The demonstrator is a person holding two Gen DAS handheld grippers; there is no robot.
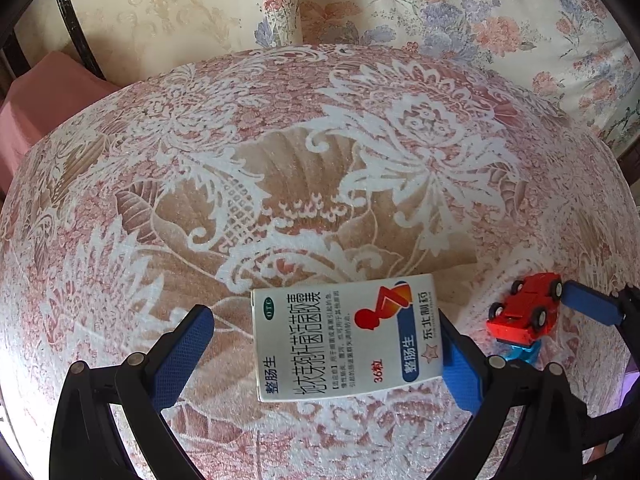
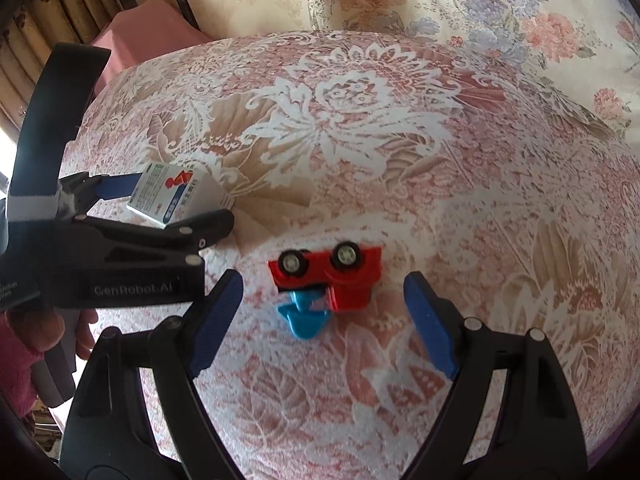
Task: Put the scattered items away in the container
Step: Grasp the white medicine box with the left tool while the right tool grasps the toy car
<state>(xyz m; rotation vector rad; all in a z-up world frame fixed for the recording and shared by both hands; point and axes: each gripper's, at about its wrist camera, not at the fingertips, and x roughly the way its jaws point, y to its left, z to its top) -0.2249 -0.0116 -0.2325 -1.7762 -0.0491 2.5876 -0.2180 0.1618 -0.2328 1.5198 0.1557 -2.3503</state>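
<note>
A wide surface draped in a pink and white lace-patterned cloth (image 1: 320,168) carries everything; whether it is a table or a bed cannot be told. Behind it lies floral fabric (image 1: 500,20) in pink and lilac.

The left tongs (image 1: 326,348) stand open around a white medicine box (image 1: 346,334) lying flat on the cloth. Its right blue pad touches or nearly touches the box's edge, while the left pad stands clear of it. The box bears a green oval "OTC" mark, large Chinese characters running sideways, a blue band reading "整肠生", "36粒" in red, "东北制药" along one edge and a red-and-orange figure logo. In the right wrist view the body of the left tongs shows the lettering "GenRobot.AI" (image 2: 134,290).

The right tongs (image 2: 326,316) are spread wide, with a red toy car (image 2: 332,276) lying on its side between the blue pads, not touched by either. Two of its black wheels face the camera. A small blue plastic piece (image 2: 302,314) sits against the car's underside.

No container appears in either view.
</note>
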